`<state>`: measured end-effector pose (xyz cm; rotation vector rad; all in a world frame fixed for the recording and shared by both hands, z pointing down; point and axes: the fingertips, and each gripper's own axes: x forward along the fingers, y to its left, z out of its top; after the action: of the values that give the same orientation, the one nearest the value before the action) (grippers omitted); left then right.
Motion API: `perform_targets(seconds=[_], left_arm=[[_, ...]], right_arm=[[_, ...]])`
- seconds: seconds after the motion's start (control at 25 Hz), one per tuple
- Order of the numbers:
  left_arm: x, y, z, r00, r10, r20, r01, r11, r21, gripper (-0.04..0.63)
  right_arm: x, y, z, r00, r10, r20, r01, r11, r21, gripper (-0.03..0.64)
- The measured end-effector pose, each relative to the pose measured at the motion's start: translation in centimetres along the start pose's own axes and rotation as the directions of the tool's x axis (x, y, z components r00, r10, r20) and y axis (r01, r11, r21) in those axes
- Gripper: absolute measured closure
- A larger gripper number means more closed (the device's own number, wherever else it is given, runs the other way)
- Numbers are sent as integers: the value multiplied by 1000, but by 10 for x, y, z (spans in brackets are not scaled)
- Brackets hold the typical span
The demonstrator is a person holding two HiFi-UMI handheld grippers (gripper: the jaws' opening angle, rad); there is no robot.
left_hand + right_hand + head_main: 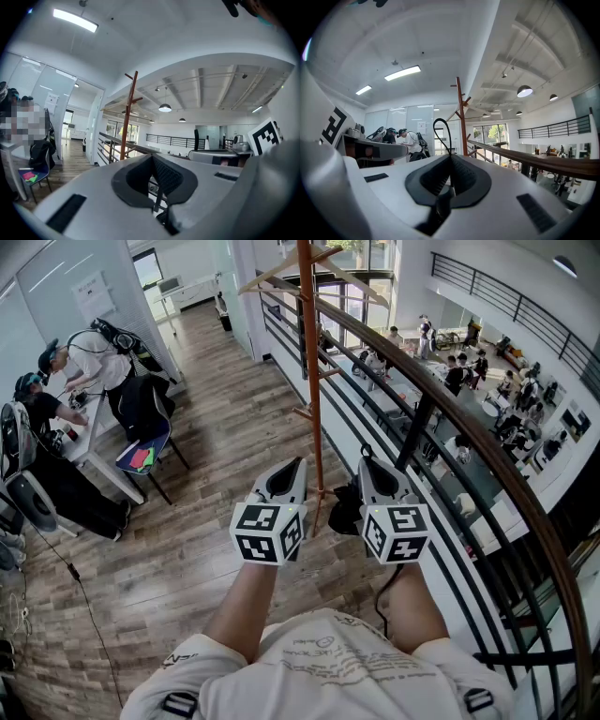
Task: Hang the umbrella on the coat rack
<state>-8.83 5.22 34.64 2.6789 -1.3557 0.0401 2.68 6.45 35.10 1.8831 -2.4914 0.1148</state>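
Fingers point(471, 180) of my right gripper point(451, 163) are pressed together on the umbrella's black strap loop point(439, 119), which arches up just above the closed tips. The rest of the umbrella point(345, 510) hangs below as a dark bundle. In the head view it sits between my two grippers, close against the right one and not on the rack.

My left gripper point(152, 159) has its tips together too, and I can make out nothing held between them. Some dark shapes show through the gap lower down, but I cannot tell what they are.

Both grippers are raised side by side in front of me, marker cubes toward the camera. The coat rack point(310, 381) rises between them and a little beyond, a slim reddish-brown pole with short angled pegs and a wooden hanger point(281, 276) near the top. It stands just beside the curved railing point(487, 456) on my right, which overlooks a lower hall with people in it. Off to my left on the wood floor point(216, 446), well apart, two people work at a table point(94, 442) – a chair point(145, 456) beside them.
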Motion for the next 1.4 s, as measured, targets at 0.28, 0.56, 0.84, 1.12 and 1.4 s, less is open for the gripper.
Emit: perform_targets(seconds=[0.28,0.56,0.84,1.12,1.4], left_arm=[[5,-1,-5,1000,11,-6,-11,1000,-6,600],[14,-11,-13,1000,18,-4,-18,998,-53,600],[28,-33,-26,998,48,-32,-48,999,-2,599],[57,-31,-30,998,52,-30,-51,998,32,599],[114,-4,-26,999,45,-22,-45,999,14,600]], right_arm=[[4,-7,-4,1000,1,-3,-1,1000,29,614],[5,-3,-8,995,98,-3,-98,995,5,614],[1,-19,-20,987,162,-23,-162,987,21,614],[19,-31,-33,981,188,-46,-187,982,25,614],[65,-58,-34,979,192,-65,-192,981,17,614]])
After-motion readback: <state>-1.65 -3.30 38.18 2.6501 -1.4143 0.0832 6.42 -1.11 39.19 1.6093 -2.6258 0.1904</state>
